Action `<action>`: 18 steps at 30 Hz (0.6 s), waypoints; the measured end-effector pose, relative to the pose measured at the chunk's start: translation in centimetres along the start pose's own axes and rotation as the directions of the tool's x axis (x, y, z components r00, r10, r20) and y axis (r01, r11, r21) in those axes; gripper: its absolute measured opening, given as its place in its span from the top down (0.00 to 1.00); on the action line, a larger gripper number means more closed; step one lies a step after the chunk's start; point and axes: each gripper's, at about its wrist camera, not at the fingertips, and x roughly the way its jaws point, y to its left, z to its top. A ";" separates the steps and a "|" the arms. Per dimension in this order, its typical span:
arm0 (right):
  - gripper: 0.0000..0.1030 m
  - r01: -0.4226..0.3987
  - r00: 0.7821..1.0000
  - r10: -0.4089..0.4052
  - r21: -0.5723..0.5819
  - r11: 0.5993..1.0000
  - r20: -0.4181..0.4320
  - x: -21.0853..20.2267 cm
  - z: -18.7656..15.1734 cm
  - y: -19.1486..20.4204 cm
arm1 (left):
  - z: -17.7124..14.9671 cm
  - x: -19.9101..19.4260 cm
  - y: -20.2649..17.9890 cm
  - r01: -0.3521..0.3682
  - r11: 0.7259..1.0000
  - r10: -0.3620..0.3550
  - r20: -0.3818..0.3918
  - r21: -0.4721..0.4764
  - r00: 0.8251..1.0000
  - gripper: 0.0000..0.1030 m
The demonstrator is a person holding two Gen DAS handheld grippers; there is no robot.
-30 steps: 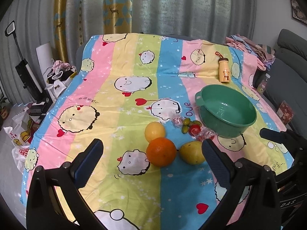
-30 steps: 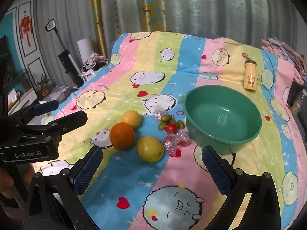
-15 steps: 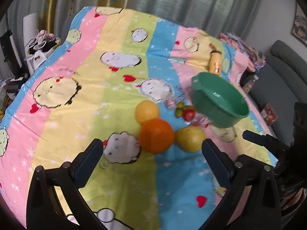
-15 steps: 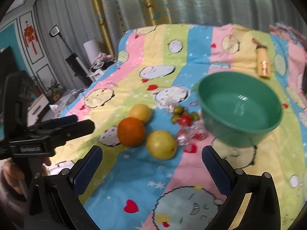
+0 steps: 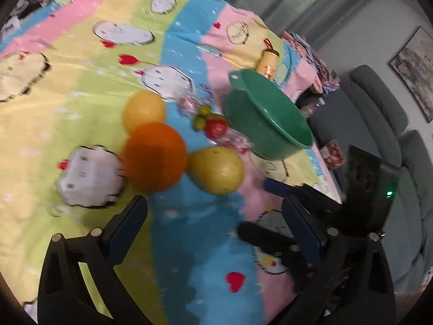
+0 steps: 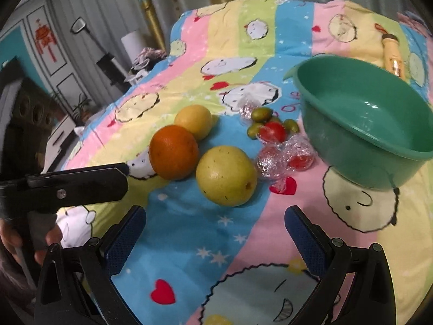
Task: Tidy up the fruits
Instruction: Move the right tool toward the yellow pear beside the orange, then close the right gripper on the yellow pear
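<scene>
1. So nothing's been sorted yet as far as I can tell. The green bowl (image 6: 362,124) is empty and every fruit sits on the striped cartoon bedsheet (image 6: 189,230) beside it.
2. Going left to right in the right wrist view: the orange (image 6: 173,151) touches the smaller yellow citrus (image 6: 193,120) behind it. The big yellow-green pear-ish fruit (image 6: 226,176) is just beside the orange. Next come the little green olives or grapes (image 6: 261,114) bunched round a red tomato (image 6: 272,132), with some plastic-wrapped red bits (image 6: 284,159) close to the bowl's foot.
3. A small yellow bottle (image 6: 393,59) lies behind the bowl. I'd guess it's not part of the job.
4. Left hand-held gripper (image 5: 213,214): its jaws have just been closing a touch but are released wide, with nothing between them. It hovers short of the orange (image 5: 154,157) and the pear-ish fruit (image 5: 217,170), touching neither. This view is blurry.
5. Right hand-held gripper (image 6: 215,224): spread wide and empty too, lined up roughly on the pear-ish fruit but apart from it.
6. What's left: basically everything. My read is that each fruit has to go into the bowl, starting with these two big ones.
</scene>
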 end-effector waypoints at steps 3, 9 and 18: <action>0.01 -0.026 1.000 0.026 -0.020 0.999 -0.014 0.8 0.1 -0.6 | 0.2 1.4 -0.6 0.010 1.000 -0.010 -0.032 -0.007 0.999 0.11; 0.15 -0.125 0.991 0.125 -0.007 0.992 -0.053 2.8 0.8 -1.8 | 0.7 4.0 -0.3 -0.012 0.999 0.009 -0.076 -0.034 0.997 0.16; 0.27 -0.213 0.976 0.213 0.022 0.977 -0.046 4.5 1.9 -2.4 | 1.6 5.6 -0.1 -0.022 0.998 0.018 -0.065 -0.061 0.998 0.25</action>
